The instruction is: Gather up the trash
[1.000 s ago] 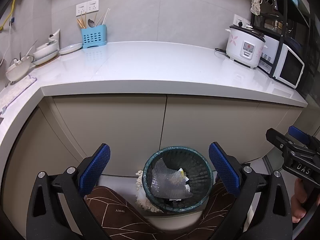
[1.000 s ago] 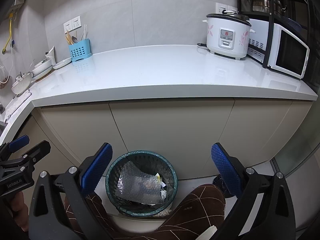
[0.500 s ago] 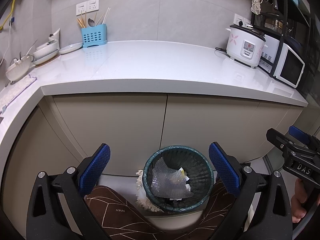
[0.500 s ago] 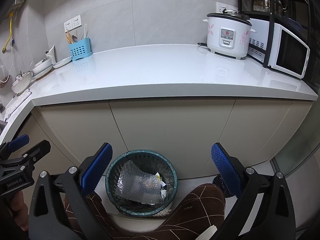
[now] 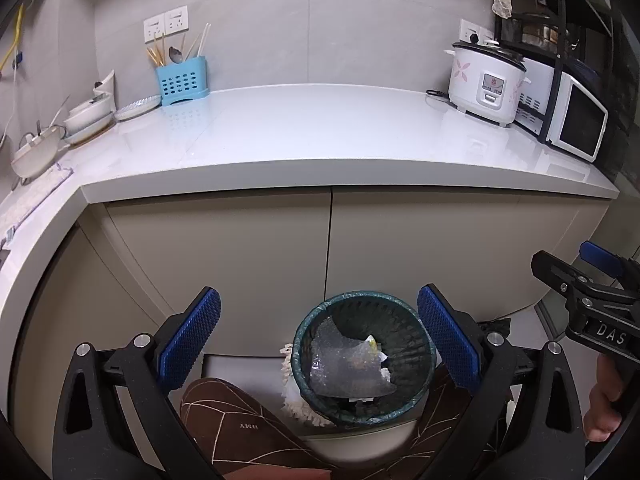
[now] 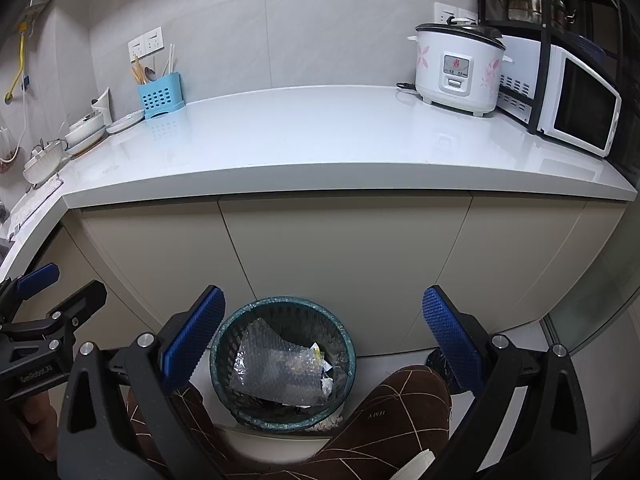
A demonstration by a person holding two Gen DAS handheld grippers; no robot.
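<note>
A dark green mesh trash bin [image 5: 362, 354] [image 6: 282, 360] stands on the floor against the cabinet doors. Bubble wrap [image 5: 340, 368] [image 6: 272, 362] and scraps of paper lie inside it. My left gripper [image 5: 318, 342] hangs above the bin, open, blue pads wide apart and nothing between them. My right gripper [image 6: 324, 340] is open and bare too, with the bin below its left pad. Each gripper shows at the edge of the other's view.
A white countertop [image 5: 320, 136] carries a rice cooker [image 5: 484, 82], a microwave [image 5: 576, 122] on a black rack, a blue utensil holder [image 5: 182, 82] and bowls [image 5: 86, 112]. A person's knees in brown patterned trousers [image 6: 396, 412] flank the bin. A mop head [image 5: 292, 396] lies beside it.
</note>
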